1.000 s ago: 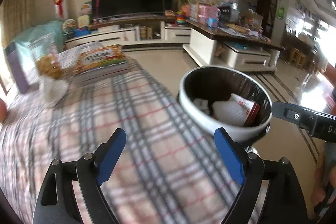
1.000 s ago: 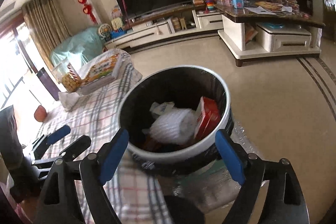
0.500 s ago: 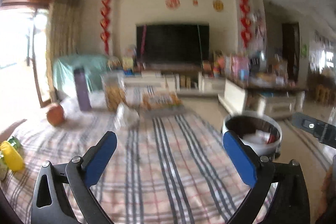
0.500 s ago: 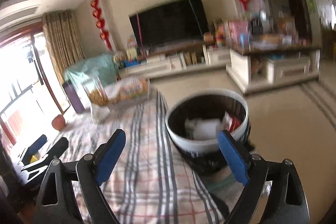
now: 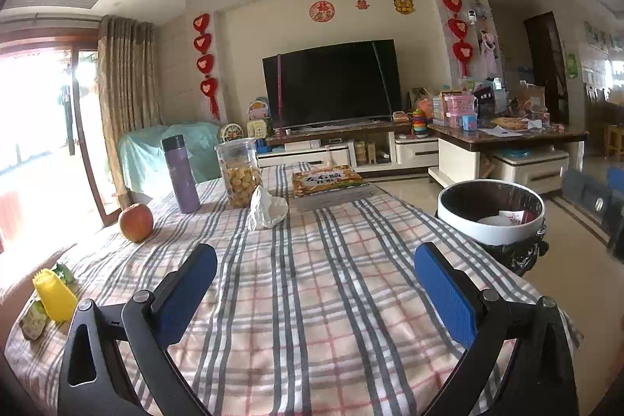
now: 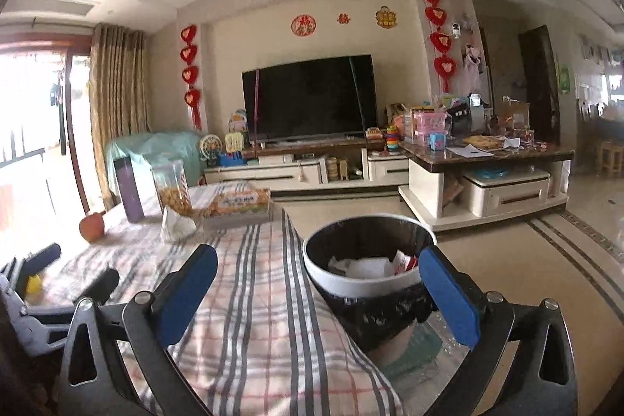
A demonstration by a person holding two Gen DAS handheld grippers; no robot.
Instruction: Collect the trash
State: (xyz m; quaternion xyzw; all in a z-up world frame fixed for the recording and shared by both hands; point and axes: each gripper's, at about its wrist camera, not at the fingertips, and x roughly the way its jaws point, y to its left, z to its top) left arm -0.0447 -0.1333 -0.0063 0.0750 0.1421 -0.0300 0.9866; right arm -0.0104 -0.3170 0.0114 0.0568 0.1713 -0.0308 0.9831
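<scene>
A white-rimmed trash bin (image 5: 490,234) with a black liner stands on the floor by the table's right side; it holds paper and a red carton. It also shows in the right wrist view (image 6: 368,283). A crumpled white paper (image 5: 267,209) lies on the plaid tablecloth (image 5: 312,299) in front of the cookie jar, and shows in the right wrist view (image 6: 175,227) too. My left gripper (image 5: 316,293) is open and empty above the near table. My right gripper (image 6: 318,293) is open and empty, near the bin.
On the table stand a purple flask (image 5: 180,174), a cookie jar (image 5: 238,172), an apple (image 5: 135,217), a flat orange box (image 5: 327,180), a yellow cup (image 5: 52,293) and green wrappers (image 5: 35,316). A TV stand and cluttered side table (image 5: 503,139) lie beyond.
Both grippers have pulled back and tilted up from over the bin, so the whole table and room now show. Both stay open and empty.
</scene>
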